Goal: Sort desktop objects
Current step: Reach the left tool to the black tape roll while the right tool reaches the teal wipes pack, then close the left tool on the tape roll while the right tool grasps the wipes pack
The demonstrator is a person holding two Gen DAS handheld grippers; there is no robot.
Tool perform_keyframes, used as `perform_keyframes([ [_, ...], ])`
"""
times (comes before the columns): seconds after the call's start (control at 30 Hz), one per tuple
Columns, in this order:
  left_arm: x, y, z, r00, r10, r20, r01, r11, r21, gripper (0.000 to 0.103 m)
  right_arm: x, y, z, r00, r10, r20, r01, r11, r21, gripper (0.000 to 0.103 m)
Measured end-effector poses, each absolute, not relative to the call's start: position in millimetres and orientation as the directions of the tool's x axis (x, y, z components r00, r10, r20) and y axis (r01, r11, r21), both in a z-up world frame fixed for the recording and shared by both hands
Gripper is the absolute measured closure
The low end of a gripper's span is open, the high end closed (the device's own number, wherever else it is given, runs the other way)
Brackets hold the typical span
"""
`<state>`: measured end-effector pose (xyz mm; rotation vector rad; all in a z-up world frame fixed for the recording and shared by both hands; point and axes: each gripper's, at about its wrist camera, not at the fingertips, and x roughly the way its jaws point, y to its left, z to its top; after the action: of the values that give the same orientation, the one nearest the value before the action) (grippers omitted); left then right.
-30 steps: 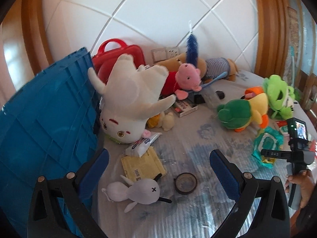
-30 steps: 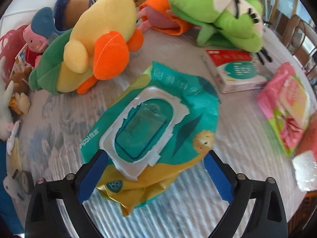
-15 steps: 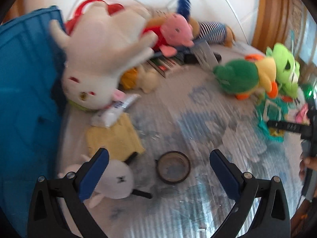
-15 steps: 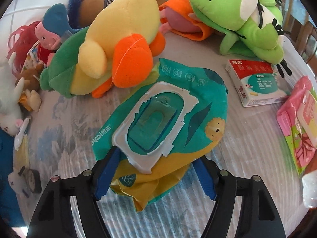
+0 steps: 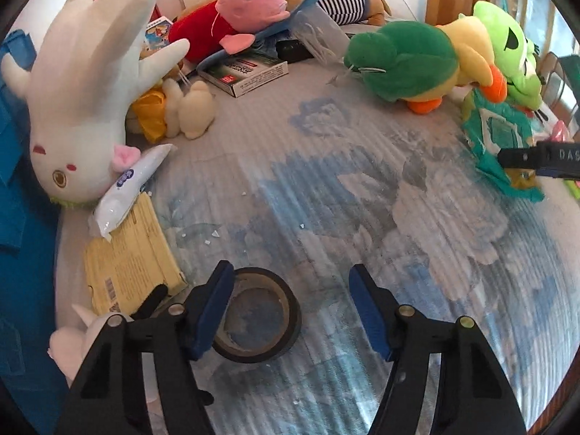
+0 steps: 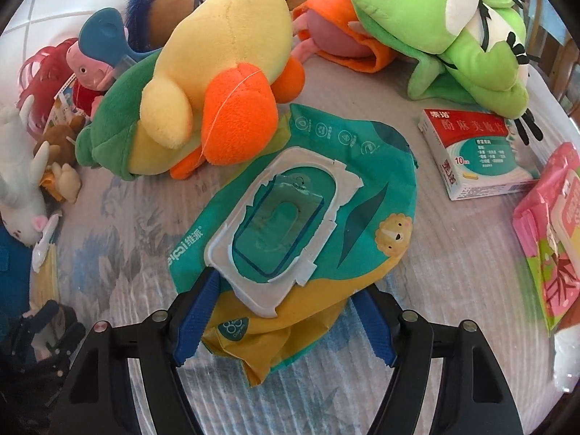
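Left hand-held gripper (image 5: 290, 304): open wide, low centre of frame, astride a tape roll (image 5: 259, 315); left finger over its rim.
Beside it: yellow packet (image 5: 127, 250) at left, white tube (image 5: 127, 188) across its top.
Right hand-held gripper (image 6: 286, 319): clamped on the wet-wipes pack (image 6: 301, 217), mid-frame on the worktop (image 6: 119, 224).
Behind: duck plush (image 6: 195, 108) touches the pack's upper left; medicine box (image 6: 478, 156) right; frog plush (image 6: 453, 32) upper right.

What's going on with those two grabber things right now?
Right hand-held gripper closed on wipes pack. Left hand-held gripper open, left finger over tape roll. Duck plush touches pack's far edge.
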<state>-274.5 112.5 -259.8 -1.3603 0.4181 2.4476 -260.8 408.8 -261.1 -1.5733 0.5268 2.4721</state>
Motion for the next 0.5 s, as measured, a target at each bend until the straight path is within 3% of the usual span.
perform_keyframes([
  [0.1, -271, 110, -259, -0.524, 0.11, -0.844, -0.389, -0.913, 0.123, 0.051, -261, 411, -261, -0.432, -0.052, -0.9, -0.319, -0.925, 0.207, 0.029],
  [0.17, -269, 106, -256, -0.536, 0.085, -0.84, -0.366, -0.92, 0.14, 0.072, -247, 399, -265, -0.435, -0.044, -0.899, -0.341, -0.916, 0.21, 0.029],
  [0.2, -269, 102, -255, -0.533, 0.089, -0.842, -0.357, -0.925, 0.128, 0.074, -248, 379, -271, -0.439, -0.034, -0.898, -0.357, -0.911, 0.209, 0.029],
  [0.23, -268, 97, -255, -0.523, 0.1, -0.846, -0.352, -0.93, 0.107, 0.088, -248, 369, -274, -0.441, -0.03, -0.897, -0.365, -0.907, 0.21, 0.032],
  [0.27, -268, 95, -256, -0.518, 0.097, -0.85, -0.347, -0.932, 0.105, 0.095, -248, 368, -274, -0.445, -0.031, -0.895, -0.364, -0.907, 0.213, 0.034],
  [0.37, -265, 91, -257, -0.509, 0.092, -0.856, -0.339, -0.936, 0.1, 0.095, -247, 364, -275, -0.458, -0.036, -0.888, -0.361, -0.905, 0.224, 0.041],
  [0.5, -265, 88, -260, -0.506, 0.089, -0.858, -0.321, -0.943, 0.092, 0.095, -248, 357, -276, -0.462, -0.038, -0.886, -0.343, -0.914, 0.218, 0.044],
])
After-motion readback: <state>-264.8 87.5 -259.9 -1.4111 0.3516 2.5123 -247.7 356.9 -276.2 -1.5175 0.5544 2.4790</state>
